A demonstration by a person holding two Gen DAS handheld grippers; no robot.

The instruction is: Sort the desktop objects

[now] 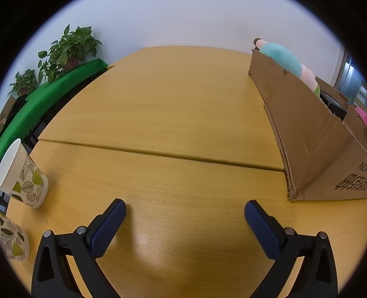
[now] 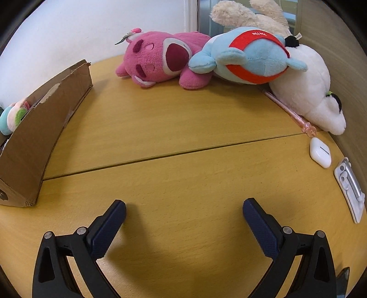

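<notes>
My left gripper (image 1: 185, 209) hangs open over bare wooden table (image 1: 160, 110), nothing between its fingers. Two leaf-patterned paper cups (image 1: 25, 181) (image 1: 12, 240) stand at its left. A cardboard box (image 1: 307, 137) sits at the right, with a teal and pink plush toy (image 1: 286, 59) inside. My right gripper (image 2: 184, 209) is also open and empty above the table (image 2: 183, 128). Beyond it lie a pink plush bear (image 2: 160, 57), a blue and red plush (image 2: 247, 57), a white plush (image 2: 312, 91) and a cream plush (image 2: 247, 16). The same box (image 2: 39, 128) stands at its left.
A pink pen (image 2: 291, 112), a white earbud case (image 2: 320, 152) and a white clip stand (image 2: 349, 188) lie along the table's right edge. Potted plants (image 1: 71, 50) on a green-covered bench (image 1: 45, 100) stand beyond the table's left edge. A seam (image 1: 160, 153) crosses the tabletop.
</notes>
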